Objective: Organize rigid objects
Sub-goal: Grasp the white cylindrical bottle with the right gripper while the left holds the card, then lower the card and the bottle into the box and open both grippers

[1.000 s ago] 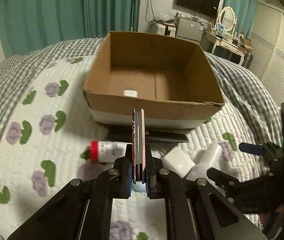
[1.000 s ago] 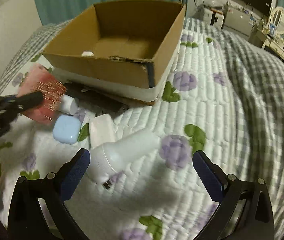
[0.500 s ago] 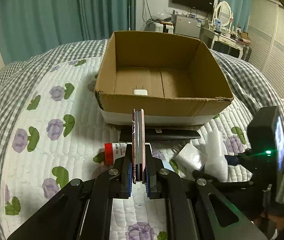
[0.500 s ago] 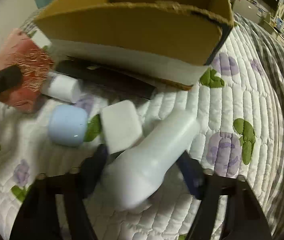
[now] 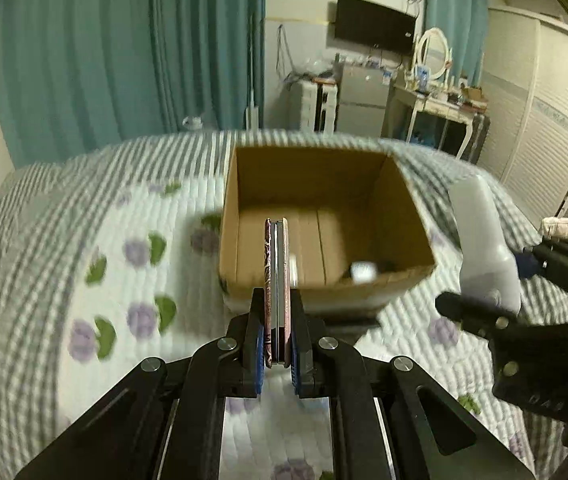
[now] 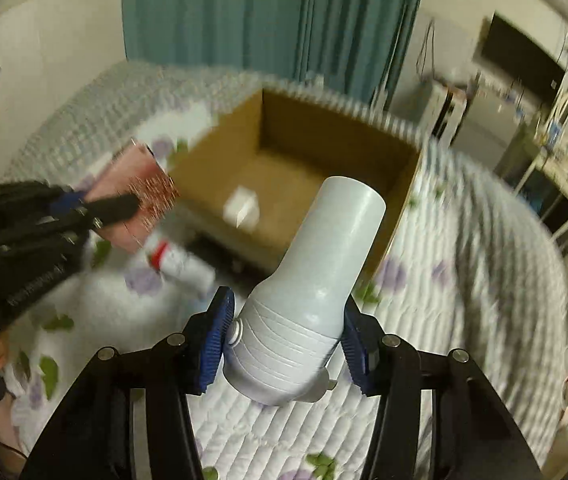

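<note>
Clamped on a thin pink flat case (image 5: 275, 276) held edge-on, the jaws of the left gripper (image 5: 275, 344) are seen with blue pads pressed against both of its faces. At 12 o'clock from this gripper, an open brown cardboard box (image 5: 408, 216) is set on a white quilt printed with purple flowers and green leaves (image 5: 123, 280); 1 small white block (image 5: 362, 270) lies on its floor. The right gripper (image 6: 286, 344) is closed around the ribbed end of a pale grey plastic bottle (image 6: 316, 280), which is lifted clear of the quilt and pointed toward 12 o'clock at the box. A white tube with a red band (image 6: 181, 264) is left on the quilt at 10 o'clock.
</note>
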Tool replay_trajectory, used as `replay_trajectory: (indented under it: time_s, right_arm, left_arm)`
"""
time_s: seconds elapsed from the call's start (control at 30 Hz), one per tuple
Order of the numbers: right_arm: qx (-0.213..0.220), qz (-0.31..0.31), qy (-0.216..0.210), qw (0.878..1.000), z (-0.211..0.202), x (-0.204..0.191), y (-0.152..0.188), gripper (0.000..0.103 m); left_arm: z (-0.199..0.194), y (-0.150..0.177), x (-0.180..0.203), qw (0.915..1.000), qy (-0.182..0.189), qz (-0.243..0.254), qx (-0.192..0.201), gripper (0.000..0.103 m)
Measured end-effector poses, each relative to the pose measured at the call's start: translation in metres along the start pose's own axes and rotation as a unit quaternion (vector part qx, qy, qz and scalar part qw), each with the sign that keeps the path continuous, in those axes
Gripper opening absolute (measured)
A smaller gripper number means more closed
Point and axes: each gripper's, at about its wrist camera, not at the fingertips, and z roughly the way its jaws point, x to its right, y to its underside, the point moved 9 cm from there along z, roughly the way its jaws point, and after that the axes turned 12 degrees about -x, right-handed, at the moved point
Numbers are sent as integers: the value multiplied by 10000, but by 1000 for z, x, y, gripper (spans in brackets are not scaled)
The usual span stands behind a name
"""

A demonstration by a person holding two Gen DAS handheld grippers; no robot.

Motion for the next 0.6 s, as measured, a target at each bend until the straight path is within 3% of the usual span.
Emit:
replay_trajectory:
  time_s: [0.2, 0.4, 0.6]
  right_arm:
    - [644, 130, 63, 9978, -26, 19, -64, 51]
    - [492, 216, -28, 9986, 23, 29, -94, 51]
    - [2, 186, -187, 9997, 93, 38, -79, 51]
  left_arm:
    - [-12, -57, 5, 9992, -4, 131, 377, 10]
    - [22, -93, 6, 9990, 12, 208, 394, 10]
    - [79, -90, 7, 9995, -116, 272, 87, 10]
